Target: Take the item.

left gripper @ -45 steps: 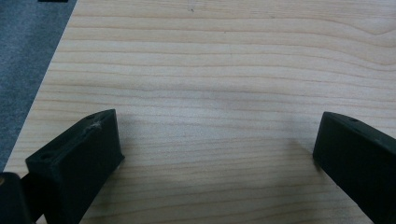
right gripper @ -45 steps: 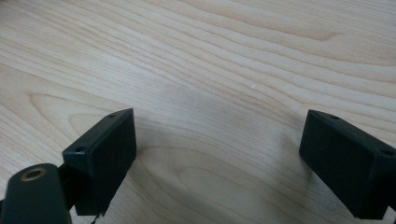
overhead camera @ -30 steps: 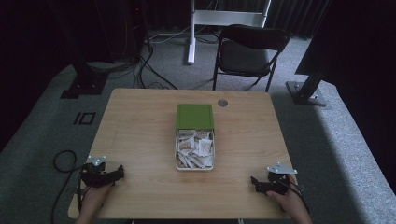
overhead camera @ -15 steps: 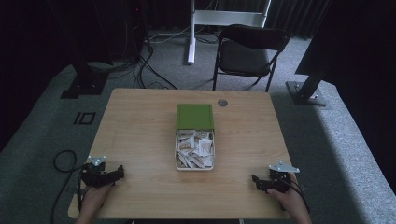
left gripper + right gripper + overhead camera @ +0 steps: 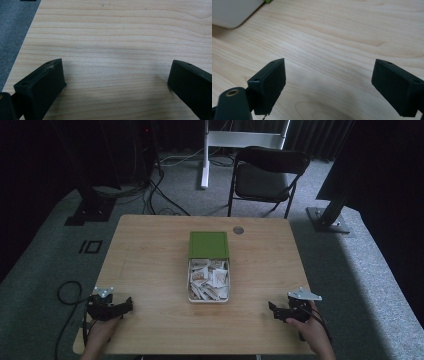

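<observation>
We see the left gripper (image 5: 120, 308) at the lower left of the table (image 5: 150, 250) and the right gripper (image 5: 276, 310) at the lower right, both with jaws spread wide over bare wood, while the white tray (image 5: 208, 299) of packets with its green lid (image 5: 208, 244) sits centre frame

the high view is dim and slightly soft, its edges falling to near black from nine through twelve to three o'clock; the table (image 5: 150, 265) is the brightest area, evenly lit with no glare. both gripper views are brighter and sharp on the wood grain, with soft shadows under the jaws toward six o'clock and blurred near parts at seven o'clock.
</observation>
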A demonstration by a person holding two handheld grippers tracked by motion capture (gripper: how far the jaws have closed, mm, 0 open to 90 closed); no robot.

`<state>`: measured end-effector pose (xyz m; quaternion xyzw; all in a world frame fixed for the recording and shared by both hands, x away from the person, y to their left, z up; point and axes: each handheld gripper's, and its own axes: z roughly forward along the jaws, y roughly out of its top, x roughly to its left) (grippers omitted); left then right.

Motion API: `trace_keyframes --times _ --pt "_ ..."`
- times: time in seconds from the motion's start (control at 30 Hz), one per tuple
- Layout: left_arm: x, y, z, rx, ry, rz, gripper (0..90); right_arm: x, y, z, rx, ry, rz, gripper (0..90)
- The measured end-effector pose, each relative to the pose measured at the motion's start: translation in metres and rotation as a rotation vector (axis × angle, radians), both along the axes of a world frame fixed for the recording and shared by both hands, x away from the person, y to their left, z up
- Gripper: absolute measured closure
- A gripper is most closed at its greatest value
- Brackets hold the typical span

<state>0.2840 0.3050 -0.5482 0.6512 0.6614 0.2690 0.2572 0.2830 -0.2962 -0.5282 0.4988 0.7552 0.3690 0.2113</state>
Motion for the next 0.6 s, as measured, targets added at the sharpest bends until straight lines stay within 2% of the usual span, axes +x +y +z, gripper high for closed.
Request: trace_keyframes --times 0.13,0.6 --pt "0.0 0.0 0.0 0.0 0.0 0.0 1.4 0.001 0.003 0.006 -0.014 -0.015 0.015 13.1" --pt "0.0 0.0 0.0 -0.002 -0.002 0.001 1.4 0.011 0.022 0.028 0.018 -0.065 0.051 13.7"
